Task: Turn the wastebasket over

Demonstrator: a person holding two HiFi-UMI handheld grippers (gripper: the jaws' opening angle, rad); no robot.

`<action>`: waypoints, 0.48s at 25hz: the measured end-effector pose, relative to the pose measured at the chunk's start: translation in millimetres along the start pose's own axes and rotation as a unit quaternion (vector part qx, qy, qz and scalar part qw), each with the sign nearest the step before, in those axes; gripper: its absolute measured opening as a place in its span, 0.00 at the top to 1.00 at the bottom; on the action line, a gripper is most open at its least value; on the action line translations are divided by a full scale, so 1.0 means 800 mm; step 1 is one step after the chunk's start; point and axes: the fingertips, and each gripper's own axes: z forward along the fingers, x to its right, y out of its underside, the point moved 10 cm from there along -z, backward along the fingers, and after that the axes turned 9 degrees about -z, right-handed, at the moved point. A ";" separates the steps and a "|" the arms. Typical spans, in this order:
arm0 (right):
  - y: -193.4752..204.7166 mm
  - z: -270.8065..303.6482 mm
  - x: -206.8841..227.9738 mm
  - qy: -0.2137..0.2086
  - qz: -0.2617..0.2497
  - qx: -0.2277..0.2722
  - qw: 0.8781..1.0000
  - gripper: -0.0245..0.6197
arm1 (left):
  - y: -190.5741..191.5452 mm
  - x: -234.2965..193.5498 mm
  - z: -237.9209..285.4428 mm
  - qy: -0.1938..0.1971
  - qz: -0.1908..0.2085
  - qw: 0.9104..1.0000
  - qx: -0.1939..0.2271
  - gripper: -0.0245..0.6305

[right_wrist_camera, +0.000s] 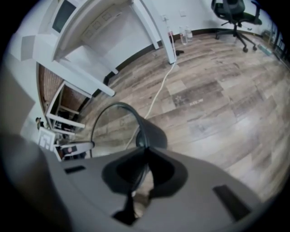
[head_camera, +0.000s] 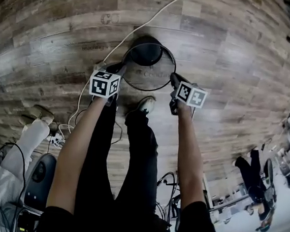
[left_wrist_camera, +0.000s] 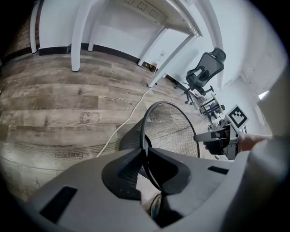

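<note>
The mesh wastebasket (head_camera: 146, 53) hangs tilted over the wood floor (head_camera: 228, 49) (its mouth faces the person); the left gripper (left_wrist_camera: 146, 156) and the right gripper (right_wrist_camera: 144, 156) each pinch opposite sides of its wire rim, jaws nearly closed

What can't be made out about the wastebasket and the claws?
Head view: steep angle hides whether the wastebasket touches the floor.
Head view: marker cubes partly hide the grip on the rim.
Right gripper view: blur smears the right claw's grip.
Left gripper view: left claw's body covers the wastebasket's lower side.
</note>
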 end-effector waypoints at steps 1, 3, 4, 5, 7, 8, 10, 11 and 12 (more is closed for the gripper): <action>0.001 0.003 0.003 0.001 0.002 -0.001 1.000 0.88 | 0.001 -0.002 0.006 -0.002 -0.003 1.000 -0.003 0.85; 0.003 0.009 0.006 0.002 0.005 -0.004 1.000 0.88 | 0.003 -0.005 0.015 -0.007 -0.003 1.000 -0.008 0.85; 0.005 0.012 0.007 0.002 0.006 -0.005 1.000 0.88 | 0.003 -0.007 0.017 -0.010 -0.002 1.000 -0.010 0.85; 0.006 0.015 0.008 0.003 0.007 -0.005 1.000 0.88 | 0.003 -0.008 0.019 -0.011 0.000 1.000 -0.010 0.85; 0.007 0.018 0.012 0.007 0.011 -0.003 1.000 0.88 | 0.003 -0.006 0.022 -0.008 0.001 1.000 -0.007 0.85; 0.007 0.018 0.015 0.008 0.014 -0.002 1.000 0.88 | 0.003 -0.005 0.023 -0.006 0.002 1.000 -0.007 0.85; 0.008 0.018 0.019 0.007 0.017 0.000 1.000 0.88 | 0.003 -0.002 0.025 -0.005 0.006 1.000 -0.008 0.85; 0.009 0.019 0.020 0.006 0.017 0.001 1.000 0.88 | 0.003 -0.001 0.026 -0.005 0.007 1.000 -0.007 0.85; 0.011 0.019 0.020 0.005 0.017 0.002 1.000 0.88 | 0.004 -0.001 0.026 -0.003 0.006 1.000 -0.005 0.85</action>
